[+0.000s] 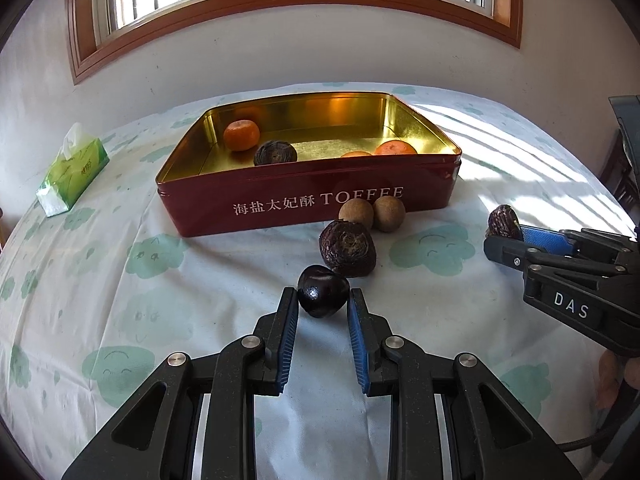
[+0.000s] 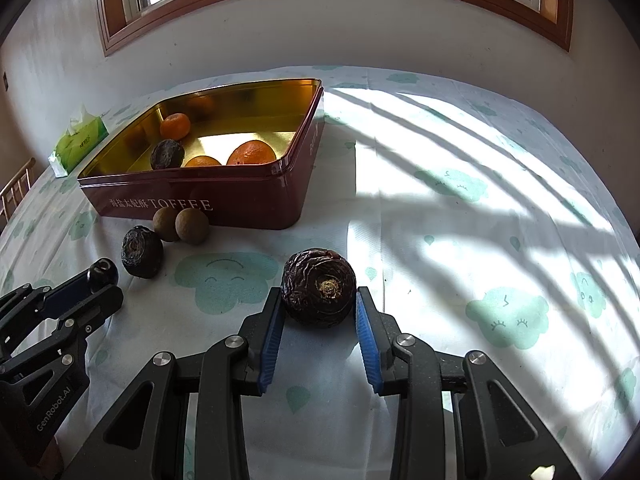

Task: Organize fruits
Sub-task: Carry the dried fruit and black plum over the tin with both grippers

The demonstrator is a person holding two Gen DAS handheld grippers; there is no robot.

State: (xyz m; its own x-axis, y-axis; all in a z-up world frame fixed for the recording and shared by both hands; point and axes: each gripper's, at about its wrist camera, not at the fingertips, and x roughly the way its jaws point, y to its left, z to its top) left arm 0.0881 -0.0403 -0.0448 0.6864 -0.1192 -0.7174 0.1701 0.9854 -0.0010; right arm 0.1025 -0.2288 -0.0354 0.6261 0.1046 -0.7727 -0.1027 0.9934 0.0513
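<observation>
Left tongs: the left tongs (image 1: pixel 324 300) are closed on a small, smooth dark fruit (image 1: pixel 322 290), pinched across its middle between the blue pads, so it should come away without rolling.
Right tongs: the right tongs (image 2: pixel 320 308) grip a larger wrinkled dark fruit (image 2: pixel 319 286), stem scar facing the camera; the pads sit at its widest part, likely because the round body would slip from any higher hold.
Both fruits: whether either has left the cloth cannot be told.
Toffee tin: the red tin (image 1: pixel 280 208) stands open near the back of the surface (image 1: pixel 120 280), its gold inside facing up, the evident place for the fruits.
Already in the tin: three mandarins (image 1: pixel 241 135) and one wrinkled dark fruit (image 1: pixel 275 153).
Still outside: another wrinkled fruit (image 1: pixel 347 248) and two small brown round fruits (image 1: pixel 372 213) lie just beside the tin's front wall, close enough for a short carry.
Tissue pack: a green tissue pack (image 1: pixel 72 170) lies well apart at the left, no part of the sorting.
Stage: judged roughly halfway, with both held fruits due for the tin.
</observation>
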